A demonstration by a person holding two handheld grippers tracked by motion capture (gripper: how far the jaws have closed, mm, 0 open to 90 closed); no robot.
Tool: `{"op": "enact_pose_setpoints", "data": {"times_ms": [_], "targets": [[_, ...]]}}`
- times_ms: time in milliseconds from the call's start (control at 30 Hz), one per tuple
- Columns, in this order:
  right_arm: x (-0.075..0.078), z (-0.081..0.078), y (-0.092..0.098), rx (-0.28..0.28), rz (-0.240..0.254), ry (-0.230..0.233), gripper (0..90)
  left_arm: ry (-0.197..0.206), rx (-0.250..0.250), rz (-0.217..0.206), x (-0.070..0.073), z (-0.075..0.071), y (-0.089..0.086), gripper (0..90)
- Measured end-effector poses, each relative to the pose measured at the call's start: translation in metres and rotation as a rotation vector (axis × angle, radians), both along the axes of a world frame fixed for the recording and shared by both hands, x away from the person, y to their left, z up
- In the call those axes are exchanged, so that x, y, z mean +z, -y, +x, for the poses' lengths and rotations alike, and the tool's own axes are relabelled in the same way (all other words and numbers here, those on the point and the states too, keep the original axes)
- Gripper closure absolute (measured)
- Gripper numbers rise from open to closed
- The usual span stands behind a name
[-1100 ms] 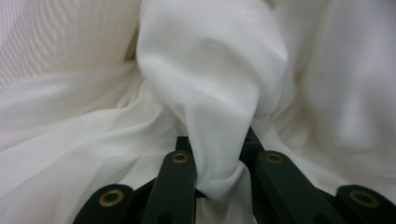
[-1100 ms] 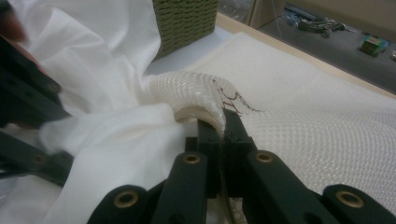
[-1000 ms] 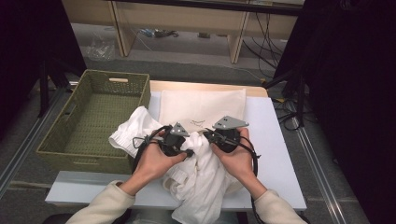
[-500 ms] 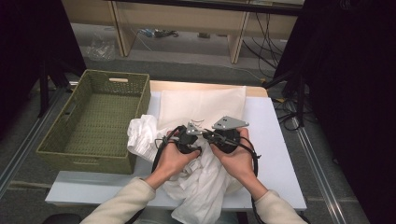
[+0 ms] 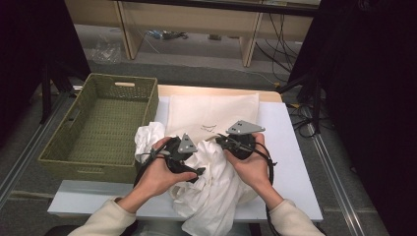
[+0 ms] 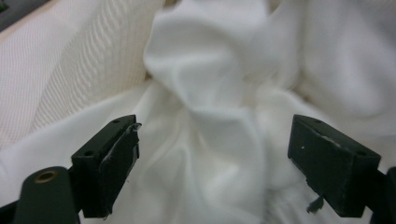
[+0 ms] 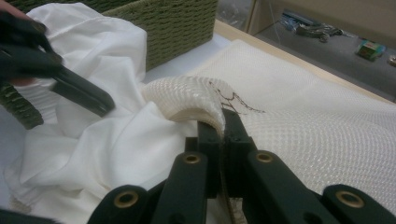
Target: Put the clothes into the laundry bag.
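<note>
A woven green basket stands at the table's left, beside it the left gripper hovers over the crumpled white cloth, its jaws just opened wide with nothing pinched, while the right gripper clamps the mesh bag's lifted edge.

A white table stands on grey floor, wooden shelving behind, dark curtains at both sides.
</note>
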State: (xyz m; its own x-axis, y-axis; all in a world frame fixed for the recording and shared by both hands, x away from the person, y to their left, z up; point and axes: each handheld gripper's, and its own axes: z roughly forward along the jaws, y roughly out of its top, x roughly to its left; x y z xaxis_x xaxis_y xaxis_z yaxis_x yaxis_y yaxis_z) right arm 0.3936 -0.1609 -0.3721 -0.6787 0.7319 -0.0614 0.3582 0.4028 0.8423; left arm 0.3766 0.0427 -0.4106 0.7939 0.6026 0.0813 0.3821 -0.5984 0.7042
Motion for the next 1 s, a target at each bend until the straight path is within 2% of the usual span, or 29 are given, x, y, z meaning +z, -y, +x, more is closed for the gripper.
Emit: {"op": "enact_pose_setpoints", "data": {"times_ms": [67, 133, 267, 300, 367, 400, 433, 533, 567, 600, 633, 700, 733, 767, 833, 867, 933, 1000], "targets": [[0.0, 0.0, 0.0, 0.0, 0.002, -0.009, 89.0, -0.029, -0.007, 0.019, -0.011, 0.008, 0.005, 20.7], [-0.001, 0.001, 0.0, 0.005, 0.002, -0.009, 89.0, -0.035, -0.002, 0.072, -0.018, 0.013, 0.011, 25.7], [-0.003, 0.002, 0.002, 0.007, -0.005, -0.008, 89.0, -0.064, 0.003, 0.118, -0.026, 0.02, 0.021, 43.7], [-0.003, 0.002, 0.002, 0.006, -0.003, -0.017, 89.0, -0.073, 0.007, 0.12, -0.026, 0.02, 0.022, 47.5], [-0.004, 0.0, 0.001, -0.014, 0.017, -0.039, 89.0, -0.064, 0.006, 0.124, -0.025, 0.02, 0.023, 52.4], [-0.004, 0.001, 0.001, -0.018, 0.016, -0.037, 89.0, -0.06, 0.005, 0.128, -0.023, 0.019, 0.023, 55.8], [-0.004, 0.002, 0.002, 0.004, -0.004, -0.017, 89.0, -0.067, -0.002, 0.122, -0.021, 0.019, 0.022, 59.7], [-0.004, 0.002, 0.001, 0.0, -0.002, -0.011, 89.0, -0.088, -0.001, 0.081, -0.014, 0.018, 0.019, 75.6], [-0.005, 0.002, 0.001, -0.007, 0.006, -0.02, 89.0, -0.102, 0.007, 0.049, -0.011, 0.017, 0.017, 78.5], [-0.005, 0.003, 0.001, 0.0, 0.0, -0.004, 89.0, -0.114, 0.016, 0.009, -0.005, 0.014, 0.015, 79.9], [-0.004, 0.003, 0.002, 0.0, -0.003, -0.008, 89.0, -0.127, 0.023, -0.034, 0.001, 0.012, 0.014, 80.5], [-0.004, 0.004, 0.002, -0.004, 0.002, -0.012, 89.1, -0.109, 0.026, -0.092, 0.016, 0.005, 0.013, 81.1], [-0.004, 0.004, 0.002, -0.003, 0.002, -0.009, 89.1, -0.125, 0.016, -0.151, 0.024, 0.0, 0.016, 81.2], [-0.004, 0.004, 0.002, -0.018, 0.012, -0.015, 89.0, -0.117, 0.008, -0.177, 0.031, -0.003, 0.017, 81.3], [-0.003, 0.005, 0.004, -0.013, 0.003, 0.007, 89.1, -0.083, -0.018, -0.185, 0.041, -0.008, 0.023, 81.2], [-0.002, 0.004, 0.004, -0.01, 0.002, 0.008, 89.1, -0.072, -0.023, -0.191, 0.041, -0.009, 0.028, 80.6], [0.0, 0.003, 0.004, -0.007, 0.006, 0.013, 89.1, -0.076, -0.03, -0.198, 0.034, -0.004, 0.035, 80.0], [0.001, 0.001, 0.004, -0.008, 0.01, 0.006, 89.1, -0.095, -0.013, -0.219, 0.022, 0.004, 0.042, 79.0]]}}
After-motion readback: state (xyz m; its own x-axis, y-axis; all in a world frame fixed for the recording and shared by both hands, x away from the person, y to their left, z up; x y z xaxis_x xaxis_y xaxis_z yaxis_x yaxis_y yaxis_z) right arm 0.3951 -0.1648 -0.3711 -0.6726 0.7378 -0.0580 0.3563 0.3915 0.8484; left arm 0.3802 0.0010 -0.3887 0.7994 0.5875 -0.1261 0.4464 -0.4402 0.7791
